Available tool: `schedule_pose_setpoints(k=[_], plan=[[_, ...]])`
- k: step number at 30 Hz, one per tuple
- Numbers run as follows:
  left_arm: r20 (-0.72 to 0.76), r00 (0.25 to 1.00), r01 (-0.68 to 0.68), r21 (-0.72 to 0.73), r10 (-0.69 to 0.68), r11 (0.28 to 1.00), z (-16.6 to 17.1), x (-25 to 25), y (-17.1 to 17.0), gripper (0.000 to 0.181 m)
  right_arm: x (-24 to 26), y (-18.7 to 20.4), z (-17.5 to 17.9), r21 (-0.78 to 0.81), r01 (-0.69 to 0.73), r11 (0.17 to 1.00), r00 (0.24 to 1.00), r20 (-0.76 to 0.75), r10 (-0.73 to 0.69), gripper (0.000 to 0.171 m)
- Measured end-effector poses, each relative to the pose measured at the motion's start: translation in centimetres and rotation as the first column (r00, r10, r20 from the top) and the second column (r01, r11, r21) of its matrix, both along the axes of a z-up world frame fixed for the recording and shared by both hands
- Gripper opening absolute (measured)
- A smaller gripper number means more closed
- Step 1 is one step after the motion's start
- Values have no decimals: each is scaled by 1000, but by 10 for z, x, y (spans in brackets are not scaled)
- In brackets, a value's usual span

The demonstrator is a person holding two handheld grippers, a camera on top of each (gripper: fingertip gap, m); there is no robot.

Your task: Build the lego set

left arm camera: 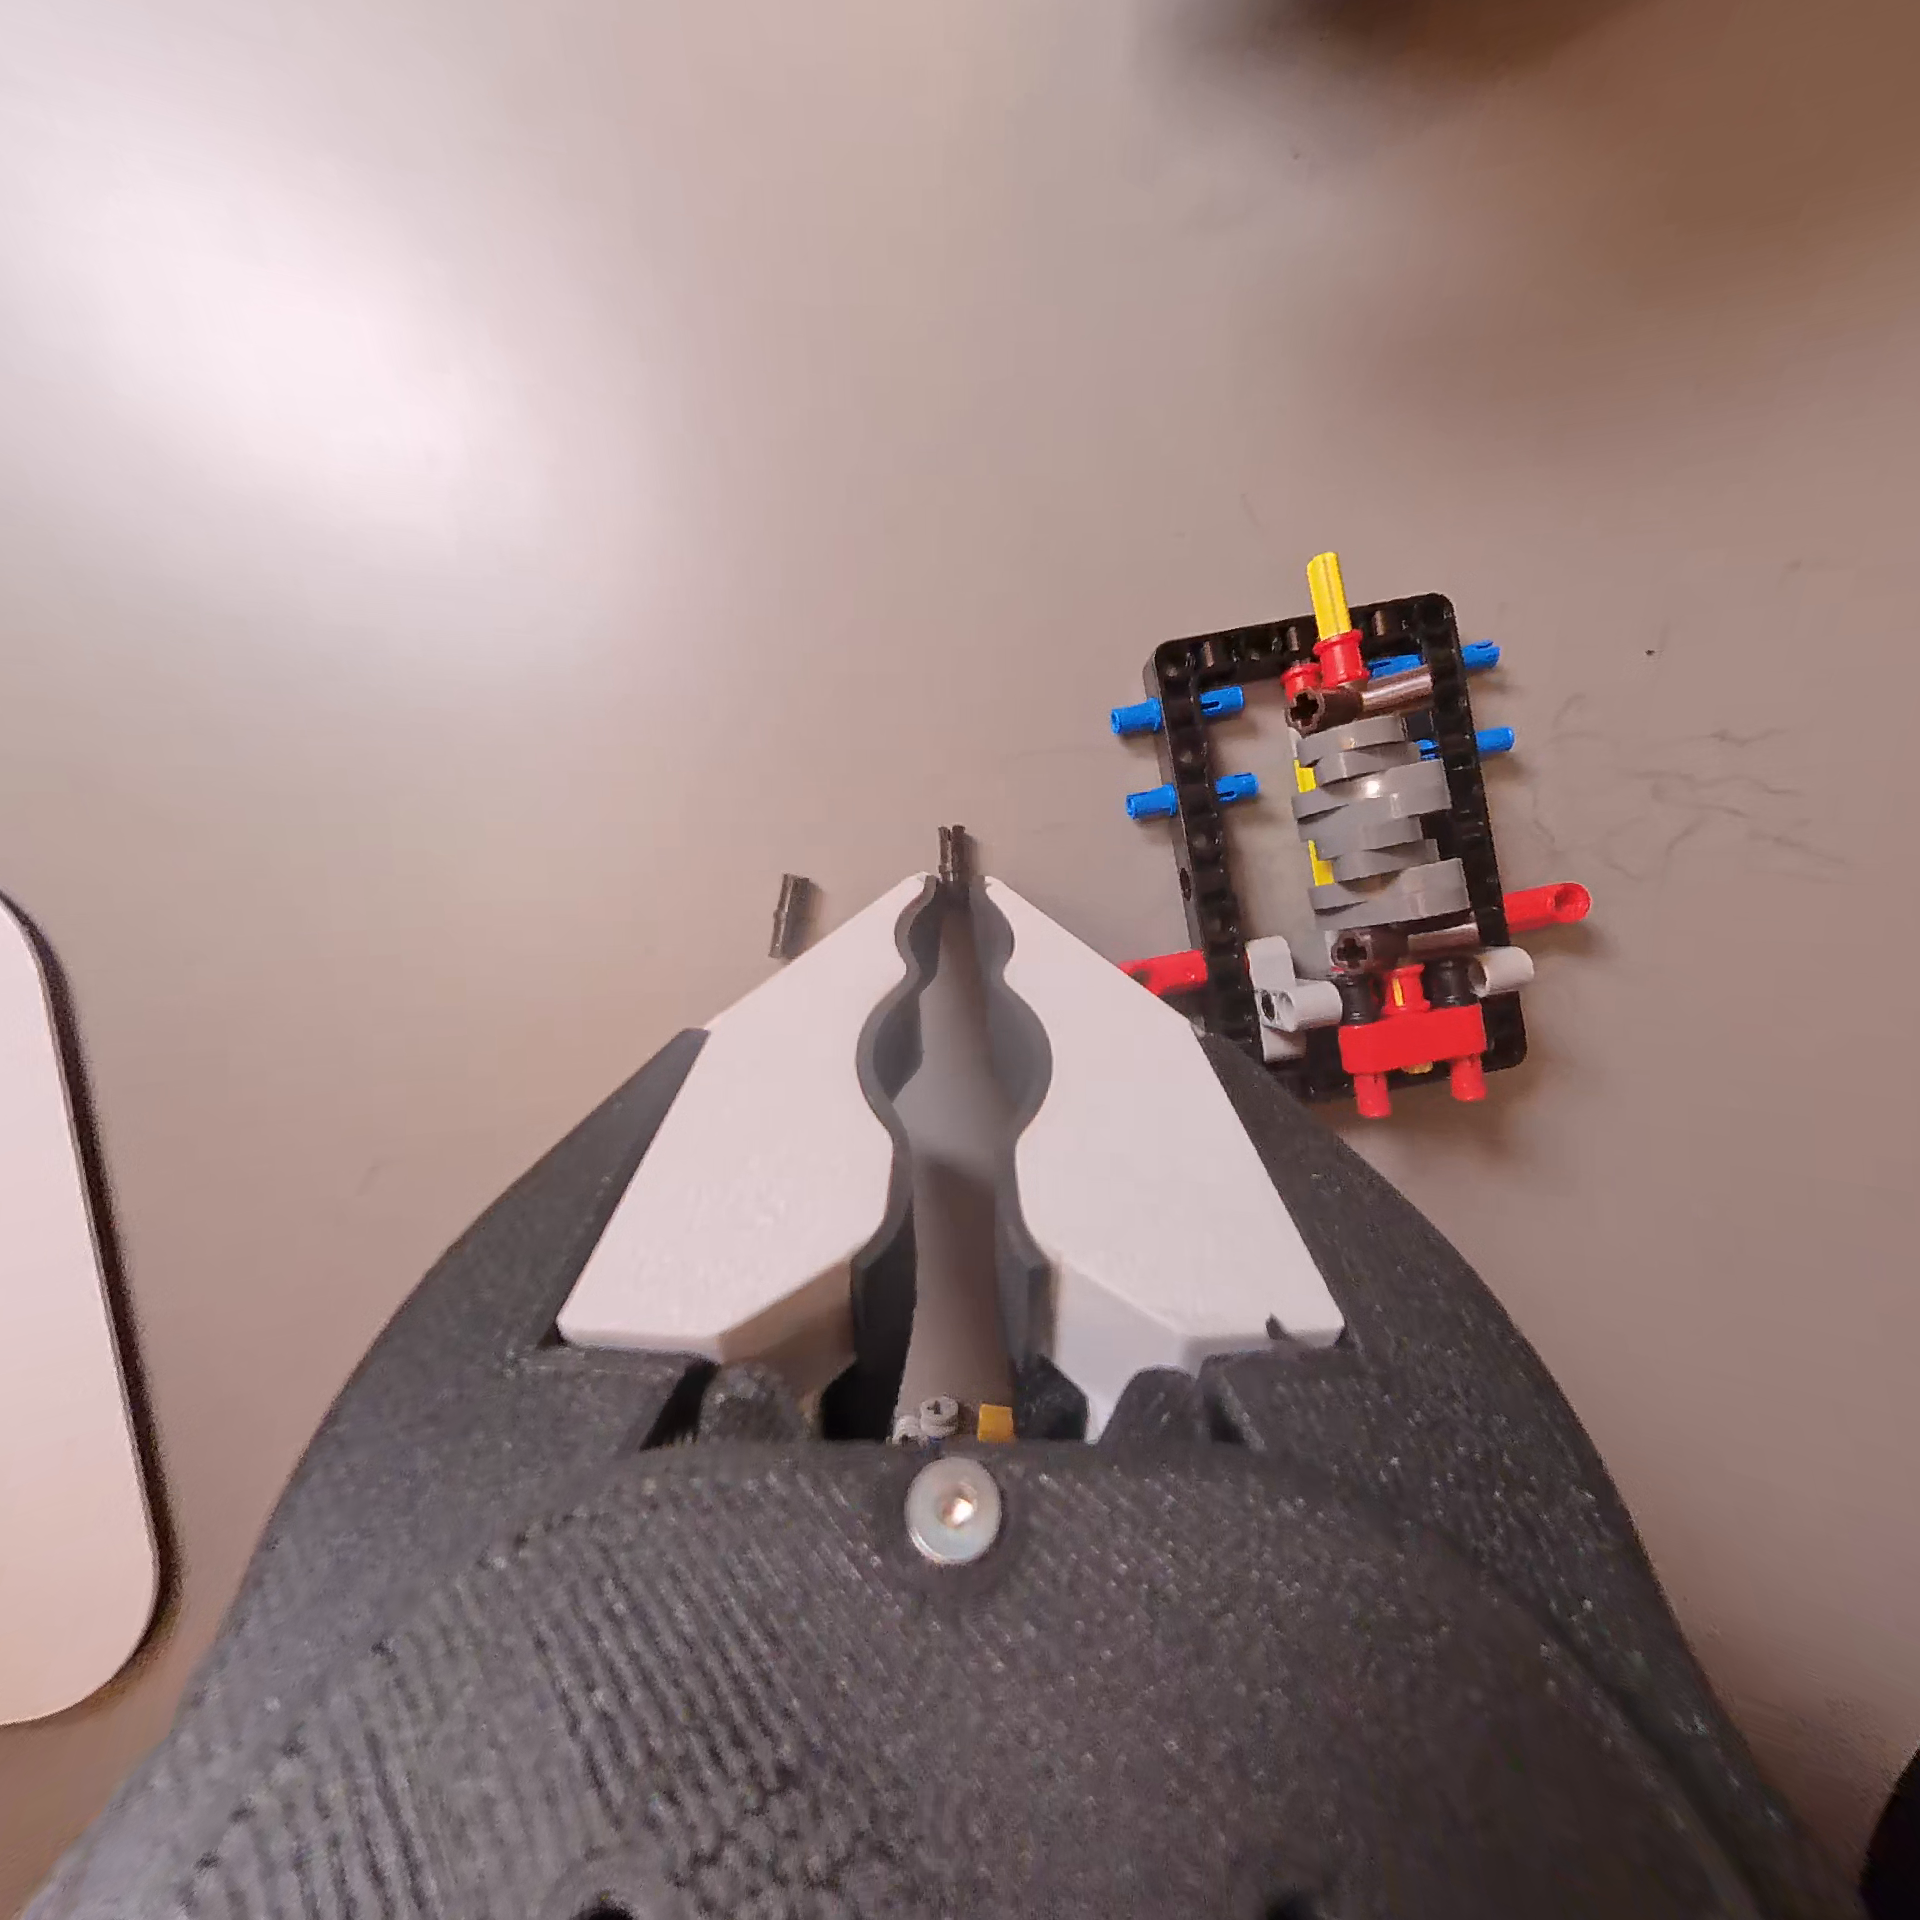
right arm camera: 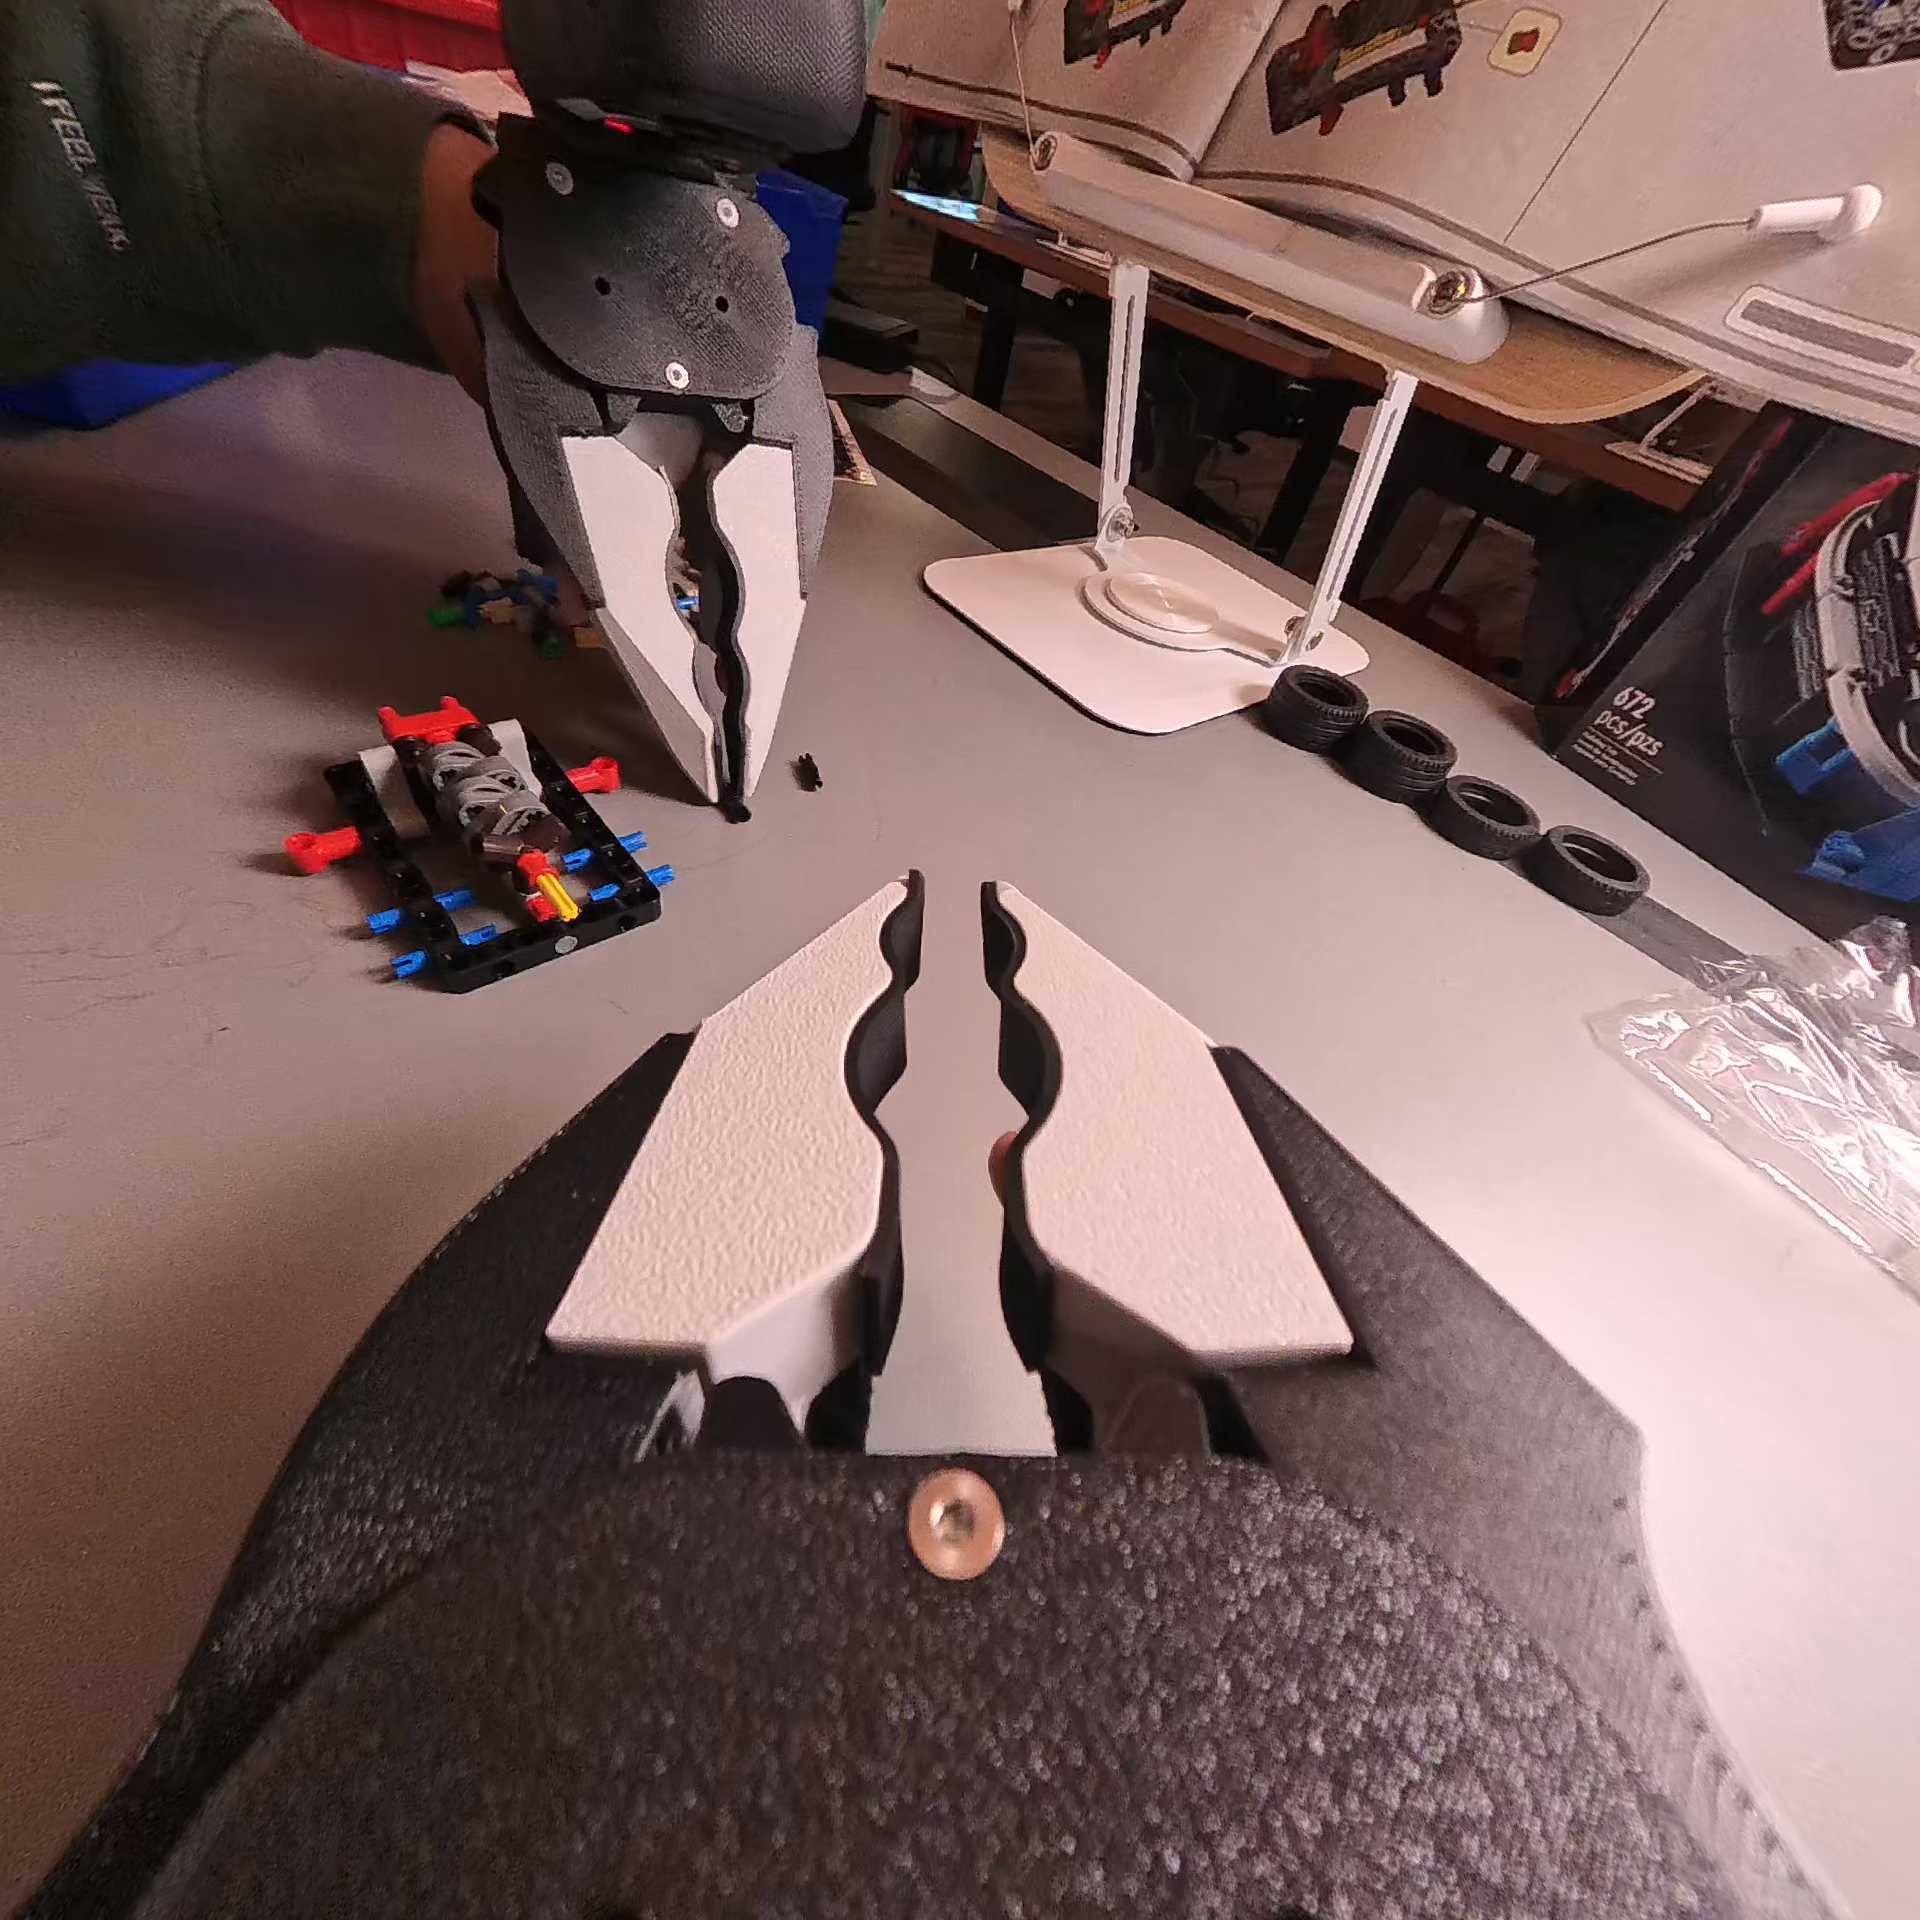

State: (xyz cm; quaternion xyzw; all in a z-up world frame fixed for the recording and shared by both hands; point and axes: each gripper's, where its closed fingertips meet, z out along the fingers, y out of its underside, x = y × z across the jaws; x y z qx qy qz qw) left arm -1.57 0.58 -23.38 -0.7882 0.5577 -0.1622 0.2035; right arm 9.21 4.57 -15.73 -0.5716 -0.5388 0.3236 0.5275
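Picking up pins right now: left gripper (left arm camera: 953, 883) pinches a black pin (left arm camera: 952, 852) just left of the frame (left arm camera: 1179, 821), right gripper (right arm camera: 951, 885) hangs open, next probably pushing it into a frame hole.

Right gripper (right arm camera: 951, 883) hovers open above the grey table (right arm camera: 1195, 935), facing the left gripper (right arm camera: 732, 805).

The left gripper points down with its tips closed on a small black pin (right arm camera: 737, 812) at the table surface; a second black pin (right arm camera: 808, 771) lies just beside it. The black frame assembly (right arm camera: 488, 847) with blue, red and yellow parts lies to the left. A pile of loose pieces (right arm camera: 509, 608) sits behind. Four black tyres (right arm camera: 1455, 790) stand in a row near the white stand base (right arm camera: 1039, 613); a clear plastic bag (right arm camera: 1787, 1060) is at right.
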Motion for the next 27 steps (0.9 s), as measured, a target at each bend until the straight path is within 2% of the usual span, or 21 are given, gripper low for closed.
schedule_pose_setpoints(k=[4, 8, 11, 14, 17, 20, 22, 24, 25, 27], plan=[[-4, 1000, -7, 5, 7, 1000, 0, 0, 1, 4, 0, 0, 1, 1, 0, 1000, 1000, -3, 0, 9], [25, 998, -52, 43, 51, 998, 9, -1, 5, 17, 0, -1, 2, 1, -3, 1000, 1000, -9, 3, 9], [126, 986, -129, 125, 113, 984, 46, -5, 7, 27, 0, -2, 6, 8, -8, 1000, 1000, -20, 8, 9], [257, 944, -274, 250, 209, 929, 105, -24, 1, 29, 2, -5, 14, 14, -13, 1000, 999, -50, 14, 9], [416, 859, -454, 345, 300, 821, 170, -59, -25, 29, 2, -6, 20, 8, -10, 1000, 997, -81, 11, 10], [509, 759, -629, 414, 406, 658, 215, -118, -67, 22, 2, -3, 21, -9, 6, 1000, 995, -101, -6, 11], [514, 699, -713, 441, 497, 545, 229, -167, -100, 15, 2, 0, 21, -29, 14, 1000, 993, -113, -17, 14], [493, 625, -778, 455, 605, 433, 235, -220, -136, 1, 3, 1, 22, -33, 10, 999, 993, -113, -14, 0], [467, 581, -804, 459, 666, 379, 234, -248, -155, 1, 3, 1, 23, -27, 8, 1000, 993, -119, -11, 0], [366, 491, -839, 442, 790, 317, 218, -297, -193, 0, 4, 3, 25, -14, 19, 1000, 991, -129, -20, 0]])
